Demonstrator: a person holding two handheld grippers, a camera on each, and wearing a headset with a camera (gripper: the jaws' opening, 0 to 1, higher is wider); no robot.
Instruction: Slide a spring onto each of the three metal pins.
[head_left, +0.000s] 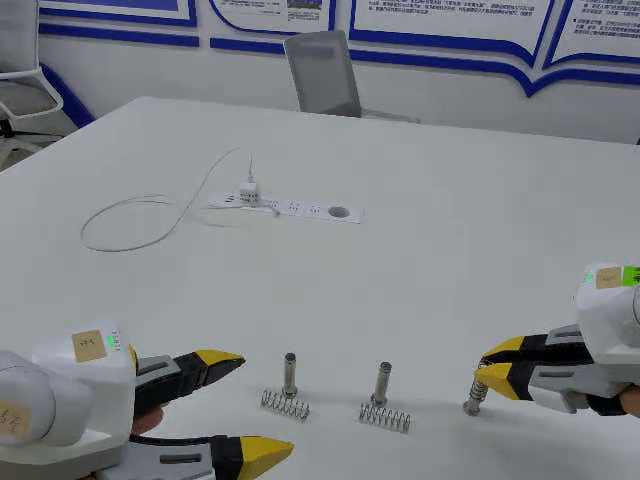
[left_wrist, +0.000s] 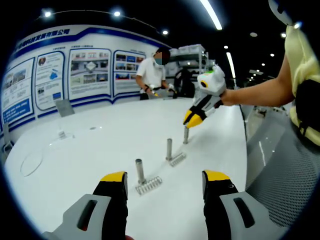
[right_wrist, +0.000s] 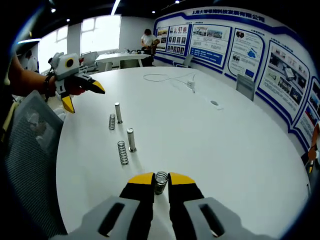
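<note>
White tabletop (head_left: 450, 230), blue-trimmed poster wall (head_left: 450, 20) behind.

Rightmost short steel pin (head_left: 470, 406) stands upright at lower right of the head view. A small steel coil spring (head_left: 479, 388) sits on its top, long axis vertical and in line with the pin. Right gripper (right_wrist: 161, 186) has its jaws nearly closed and appears to pinch that spring between the yellow tips, coming in from the right edge. My read: the next move is straight down the pin axis, and any tilt could jam the coil.

Middle steel pin (head_left: 382, 381) is upright, with a loose coil spring (head_left: 385, 417) lying flat just below it in frame. Left steel pin (head_left: 290, 373) is the same, with a second loose coil spring (head_left: 284, 404) flat at its base. Both loose springs lie left-right across the frame.

Left gripper (left_wrist: 165, 177) sits lower left, jaws wide apart and holding nothing. The second loose coil spring is just ahead of its tips, so this gripper is the nearer one for it.

White power strip (head_left: 300, 209) and thin white cable (head_left: 140, 215) sit well apart, upper middle.
</note>
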